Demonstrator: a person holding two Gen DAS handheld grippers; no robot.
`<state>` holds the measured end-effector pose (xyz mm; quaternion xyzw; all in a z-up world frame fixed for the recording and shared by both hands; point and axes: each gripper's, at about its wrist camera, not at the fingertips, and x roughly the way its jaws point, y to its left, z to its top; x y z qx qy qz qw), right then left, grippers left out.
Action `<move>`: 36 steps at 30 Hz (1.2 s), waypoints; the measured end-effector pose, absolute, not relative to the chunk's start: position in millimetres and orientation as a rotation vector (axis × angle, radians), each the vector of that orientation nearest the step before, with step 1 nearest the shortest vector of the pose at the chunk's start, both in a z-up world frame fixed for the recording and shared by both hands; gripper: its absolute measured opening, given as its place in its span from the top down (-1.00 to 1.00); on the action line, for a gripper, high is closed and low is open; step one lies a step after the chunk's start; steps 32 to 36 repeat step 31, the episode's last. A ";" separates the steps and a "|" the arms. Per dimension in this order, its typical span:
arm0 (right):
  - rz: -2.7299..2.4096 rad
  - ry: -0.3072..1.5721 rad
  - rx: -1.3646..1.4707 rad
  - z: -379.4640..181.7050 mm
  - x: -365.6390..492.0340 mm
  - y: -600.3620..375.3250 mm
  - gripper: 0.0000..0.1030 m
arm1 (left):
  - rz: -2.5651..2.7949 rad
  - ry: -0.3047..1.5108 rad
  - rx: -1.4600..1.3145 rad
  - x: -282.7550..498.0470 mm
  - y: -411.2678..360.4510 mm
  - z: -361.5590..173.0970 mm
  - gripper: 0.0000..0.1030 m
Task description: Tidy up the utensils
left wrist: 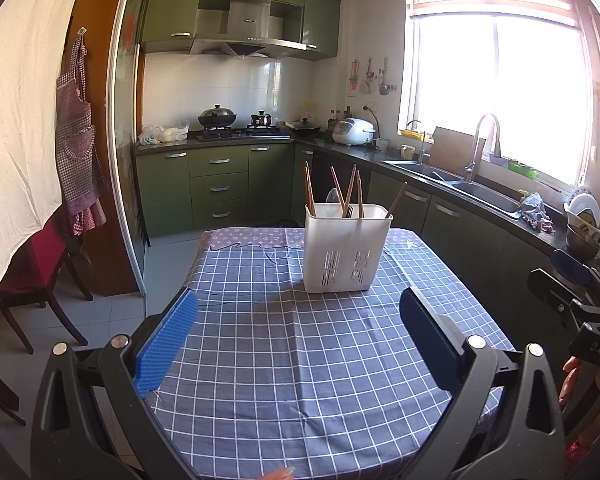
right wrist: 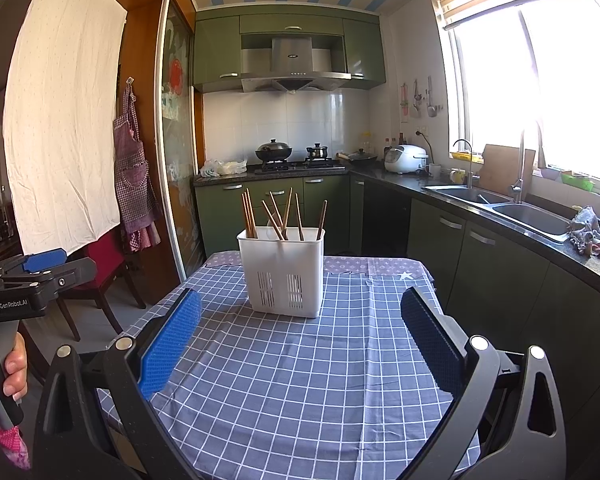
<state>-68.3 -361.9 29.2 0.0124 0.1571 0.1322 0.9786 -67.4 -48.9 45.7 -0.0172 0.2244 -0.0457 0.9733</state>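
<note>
White slotted plastic utensil caddy at 12 o'clock on checked-cloth desk holds wooden chopsticks; fork tines visible only in left view. Left tongs and right tongs both spread, empty.

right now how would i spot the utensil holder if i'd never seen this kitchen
Find the table with the blue checked cloth. Near its far end stands the white holder, the only thing on it, slotted low on its front, with chopsticks poking out.

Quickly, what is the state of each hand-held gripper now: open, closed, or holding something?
Left hand-held gripper: open, holding nothing, above the checked tablecloth.
Right hand-held gripper: open, holding nothing, facing the white utensil holder.
</note>
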 end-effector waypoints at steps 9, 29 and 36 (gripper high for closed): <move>0.267 0.320 0.023 26.5 -67.9 -361.4 -0.91 | -0.088 0.467 -0.012 -62.4 -55.2 46.0 -0.87; 0.270 0.332 0.025 21.3 -66.6 -362.6 -0.91 | -0.057 0.445 0.037 -57.6 -64.3 45.8 -0.87; 0.271 0.333 0.026 20.6 -66.0 -362.4 -0.91 | -0.063 0.452 0.031 -57.0 -64.1 44.8 -0.87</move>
